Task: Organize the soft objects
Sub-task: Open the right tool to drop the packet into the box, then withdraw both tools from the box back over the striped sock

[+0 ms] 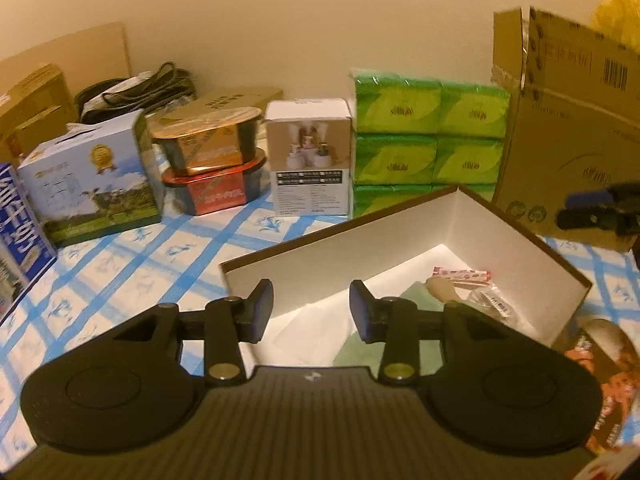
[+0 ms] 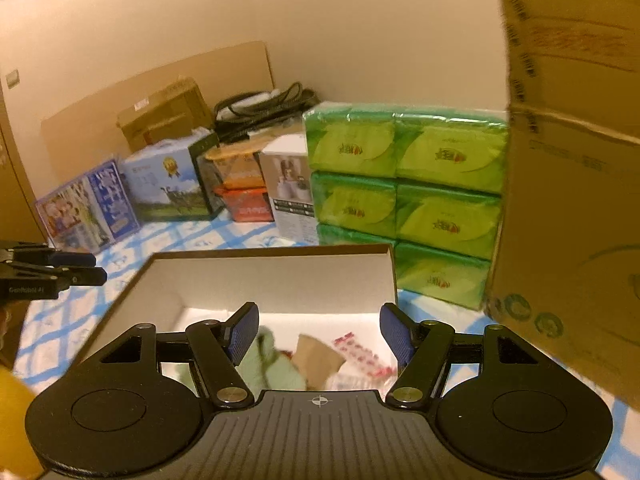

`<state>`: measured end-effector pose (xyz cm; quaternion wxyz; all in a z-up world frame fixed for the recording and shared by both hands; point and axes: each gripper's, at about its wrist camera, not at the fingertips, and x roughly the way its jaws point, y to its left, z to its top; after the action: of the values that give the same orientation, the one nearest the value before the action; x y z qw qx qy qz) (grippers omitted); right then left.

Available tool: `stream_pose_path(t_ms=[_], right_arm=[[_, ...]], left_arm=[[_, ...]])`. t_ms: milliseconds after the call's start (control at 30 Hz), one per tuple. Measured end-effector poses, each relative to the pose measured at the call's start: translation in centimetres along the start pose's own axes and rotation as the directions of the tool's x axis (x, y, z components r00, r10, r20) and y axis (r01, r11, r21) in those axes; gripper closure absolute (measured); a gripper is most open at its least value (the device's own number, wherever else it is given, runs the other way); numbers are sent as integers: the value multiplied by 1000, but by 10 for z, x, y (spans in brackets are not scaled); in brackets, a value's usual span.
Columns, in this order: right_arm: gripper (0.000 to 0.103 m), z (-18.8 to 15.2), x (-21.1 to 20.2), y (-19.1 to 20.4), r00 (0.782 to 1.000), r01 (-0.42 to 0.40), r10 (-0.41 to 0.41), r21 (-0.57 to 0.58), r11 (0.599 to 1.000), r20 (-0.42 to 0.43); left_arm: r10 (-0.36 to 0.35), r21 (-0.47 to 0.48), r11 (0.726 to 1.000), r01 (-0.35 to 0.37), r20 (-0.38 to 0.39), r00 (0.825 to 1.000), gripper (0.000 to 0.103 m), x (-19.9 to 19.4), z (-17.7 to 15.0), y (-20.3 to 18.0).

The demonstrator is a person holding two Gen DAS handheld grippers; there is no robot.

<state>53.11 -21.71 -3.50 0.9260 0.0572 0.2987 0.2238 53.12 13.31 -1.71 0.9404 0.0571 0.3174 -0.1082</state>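
Low centre of both views, left gripper (image 1: 311, 310) & right gripper (image 2: 319, 334) hang jaws apart, empty, over white box (image 1: 496, 232) w/ green cloth (image 2: 272, 372) & packets inside: drop looks done, next needs another soft item.

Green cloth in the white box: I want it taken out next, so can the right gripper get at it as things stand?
Probably yes: the right gripper is open above the box, and the green cloth lies uncovered below.

Matt white card lines the open box (image 1: 500, 232); glossy green plastic film wraps the tissue packs (image 1: 432, 136); rough brown corrugated cardboard forms the carton (image 1: 560, 128); a printed tablecloth (image 1: 120, 264) is seen.
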Motion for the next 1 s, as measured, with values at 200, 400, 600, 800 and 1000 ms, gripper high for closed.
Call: stream_pose_path(t_ms=[200, 400, 600, 800, 1000], right_arm=[[36, -18, -64, 11, 999, -27, 26, 34, 999, 37], [35, -43, -126, 27, 998, -34, 32, 37, 999, 52], [35, -70, -171, 47, 1000, -15, 13, 36, 999, 28], [35, -100, -207, 71, 1000, -7, 7, 17, 1000, -1], [35, -138, -229, 90, 998, -33, 36, 50, 998, -56]], left_arm=[[27, -65, 998, -26, 21, 999, 64, -65, -12, 7], [78, -73, 994, -76, 33, 996, 63, -132, -33, -2], [154, -55, 987, -154, -6, 988, 62, -185, -61, -29], [162, -73, 983, -166, -53, 985, 60, -228, -94, -62], [157, -134, 977, -166, -70, 985, 54, -263, -123, -93]])
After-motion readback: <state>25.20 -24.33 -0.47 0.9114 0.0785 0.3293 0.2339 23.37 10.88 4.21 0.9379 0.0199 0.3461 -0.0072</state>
